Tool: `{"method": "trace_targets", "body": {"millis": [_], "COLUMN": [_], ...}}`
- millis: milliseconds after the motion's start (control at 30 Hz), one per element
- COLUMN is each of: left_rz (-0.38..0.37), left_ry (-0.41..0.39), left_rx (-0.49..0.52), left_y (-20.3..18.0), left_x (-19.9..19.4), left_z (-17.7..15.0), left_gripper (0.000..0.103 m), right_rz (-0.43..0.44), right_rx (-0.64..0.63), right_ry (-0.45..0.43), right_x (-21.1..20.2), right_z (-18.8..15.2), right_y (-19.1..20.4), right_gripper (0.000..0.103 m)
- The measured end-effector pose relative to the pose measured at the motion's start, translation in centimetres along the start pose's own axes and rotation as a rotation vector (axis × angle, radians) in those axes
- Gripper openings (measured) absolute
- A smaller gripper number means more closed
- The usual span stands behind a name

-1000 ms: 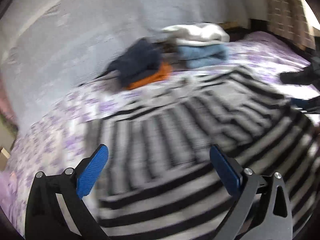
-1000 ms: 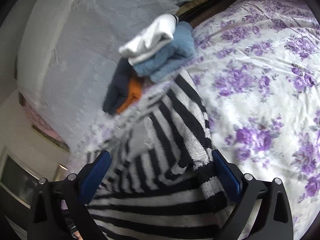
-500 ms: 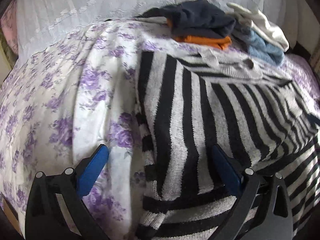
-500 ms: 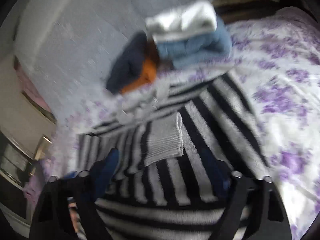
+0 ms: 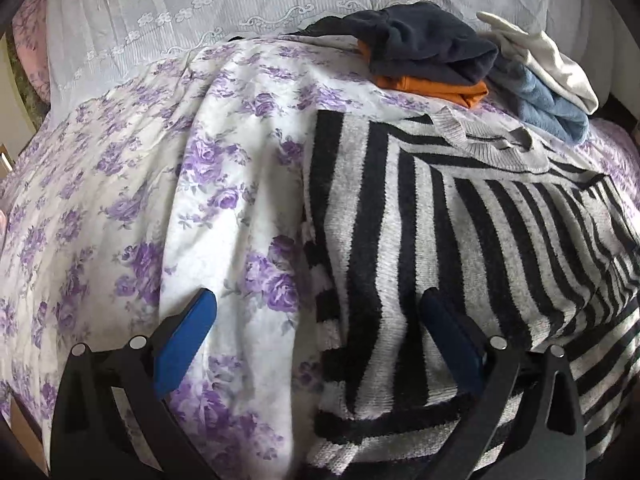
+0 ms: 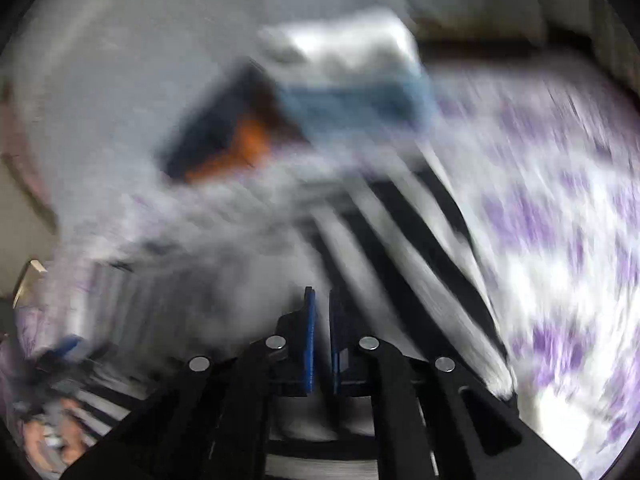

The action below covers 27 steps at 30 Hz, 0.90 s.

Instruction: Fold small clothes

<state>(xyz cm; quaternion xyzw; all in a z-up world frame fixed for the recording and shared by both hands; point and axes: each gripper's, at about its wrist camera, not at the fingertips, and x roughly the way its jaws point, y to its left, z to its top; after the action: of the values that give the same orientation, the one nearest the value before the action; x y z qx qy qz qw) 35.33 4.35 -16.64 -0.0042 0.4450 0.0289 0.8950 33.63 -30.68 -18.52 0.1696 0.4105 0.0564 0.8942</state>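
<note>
Left wrist view looked down over a bed dressed in a white bedspread with purple roses (image 5: 224, 208), and the left gripper (image 5: 316, 320) hung with its jaws wide apart, nothing pinched between them. One blue pad (image 5: 184, 344) sat over bare floral cloth at about 7 o'clock; the other, at about 5 o'clock, lay against the black-and-grey striped sweater (image 5: 452, 248). That sweater was spread flat across the right half of the bed, its ribbed grey collar (image 5: 492, 144) toward 1 o'clock and its near edge running between the two pads. Beyond the collar, at 12 to 1 o'clock, stood a pile of folded clothes: a navy garment (image 5: 424, 52) on top of an orange one (image 5: 440, 88), and just beside them a light blue towel-like piece (image 5: 552, 112) under a cream one (image 5: 548, 64). A pale embroidered cover (image 5: 208, 12) rose behind the bedspread along the top.

Right wrist view was badly smeared by motion. The right gripper (image 6: 322, 312) had just been closing, and its jaws stood nearly together over the striped sweater (image 6: 404, 240); I could not tell whether any knit was caught between the pads. The folded pile showed as blurred navy, orange, blue and white at about 12 o'clock, with the floral bedspread (image 6: 560, 240) off at 3 o'clock.
</note>
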Motion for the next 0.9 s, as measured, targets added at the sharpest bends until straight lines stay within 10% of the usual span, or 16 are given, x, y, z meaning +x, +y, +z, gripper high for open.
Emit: {"method": "trace_targets", "body": {"millis": [133, 167, 200, 300, 367, 633, 767, 900], "left_rz": [0.003, 0.001, 0.000, 0.005, -0.003, 0.002, 0.150, 0.113], "left_ry": [-0.035, -0.045, -0.047, -0.011, -0.003, -0.108, -0.025, 0.014], "left_rx": [-0.015, -0.019, -0.018, 0.001, 0.000, -0.036, 0.013, -0.006], "left_y": [0.2, 0.2, 0.2, -0.2, -0.2, 0.7, -0.1, 0.8], "left_x": [-1.0, -1.2, -1.2, -0.2, 0.2, -2.1, 1.7, 2.9], "left_z": [0.4, 0.5, 0.6, 0.2, 0.3, 3.2, 4.7, 4.3], "left_gripper": [0.099, 0.099, 0.099, 0.099, 0.099, 0.099, 0.099, 0.099], "right_rz": [0.117, 0.129, 0.147, 0.157, 0.259, 0.251, 0.133, 0.170], "right_rx": [0.115, 0.110, 0.101, 0.101, 0.172, 0.032, 0.009, 0.092], "right_ry": [-0.034, -0.016, 0.016, 0.019, 0.105, -0.099, 0.021, 0.030], "right_x": [-2.3, -2.5, -2.2, -1.1, 1.7, -2.8, 0.7, 0.6], "right_z": [1.1, 1.4, 1.9, 2.0, 1.7, 2.8, 1.9, 2.2], "right_y": [-1.2, -0.7, -0.1, 0.1, -0.1, 2.9, 1.4, 0.1], "right_gripper": [0.020, 0.070, 0.087, 0.077, 0.024, 0.013, 0.014, 0.015]}}
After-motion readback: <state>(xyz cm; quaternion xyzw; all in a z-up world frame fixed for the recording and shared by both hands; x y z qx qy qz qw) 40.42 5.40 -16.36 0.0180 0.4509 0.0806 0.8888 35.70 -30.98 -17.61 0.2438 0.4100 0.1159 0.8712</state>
